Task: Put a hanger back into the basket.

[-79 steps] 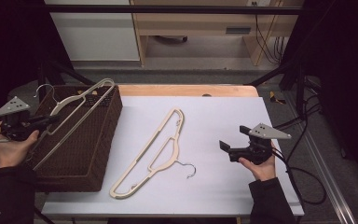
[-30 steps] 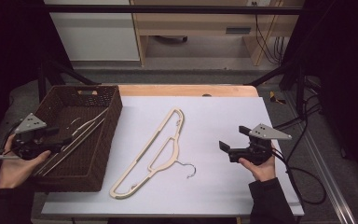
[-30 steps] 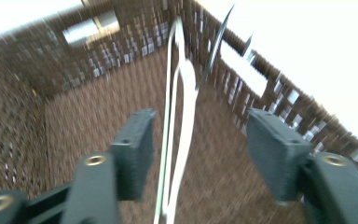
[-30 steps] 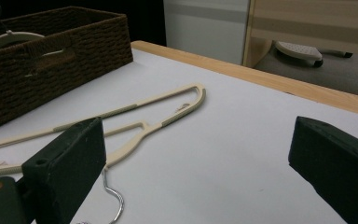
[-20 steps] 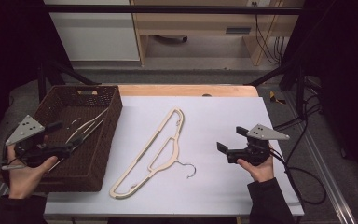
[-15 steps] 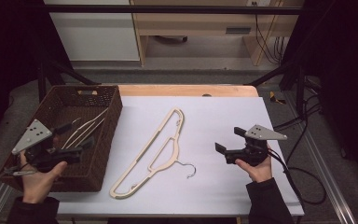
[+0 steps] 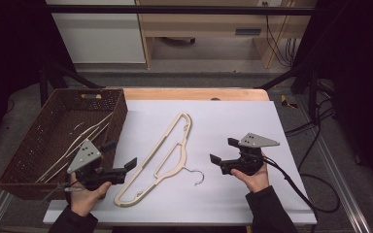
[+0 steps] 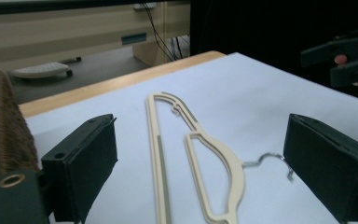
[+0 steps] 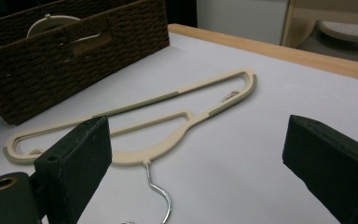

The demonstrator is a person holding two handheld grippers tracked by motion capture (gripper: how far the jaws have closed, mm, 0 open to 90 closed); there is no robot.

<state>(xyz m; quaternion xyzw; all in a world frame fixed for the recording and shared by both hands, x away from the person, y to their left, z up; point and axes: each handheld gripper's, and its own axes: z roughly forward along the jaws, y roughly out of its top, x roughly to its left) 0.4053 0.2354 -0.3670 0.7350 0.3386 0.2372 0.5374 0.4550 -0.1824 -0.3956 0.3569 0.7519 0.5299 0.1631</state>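
A cream hanger (image 7: 167,150) with a metal hook (image 7: 197,177) lies slantwise on the white table (image 7: 238,116). My left gripper (image 7: 120,155) hovers just left of the hanger's lower end, beside the basket's front right corner. Its jaws have just been opening and now stand open, with nothing gripped. In the left gripper view the left gripper (image 8: 200,135) looks along the hanger (image 8: 156,154). My right gripper (image 7: 223,150) is open to the right of the hook; in the right gripper view this gripper (image 9: 198,135) faces the hanger (image 9: 186,116).
A brown wicker basket (image 7: 24,160) stands at the table's left with several cream hangers (image 7: 85,138) lying inside. The same basket (image 9: 51,60) is visible beyond the hanger in the right gripper view. A cable (image 7: 296,179) trails from the right gripper over the table's right edge.
The left gripper let go of a hanger in the basket, opened, and moved right and toward the table's front beside the lying hanger. The right gripper shifted slightly left.
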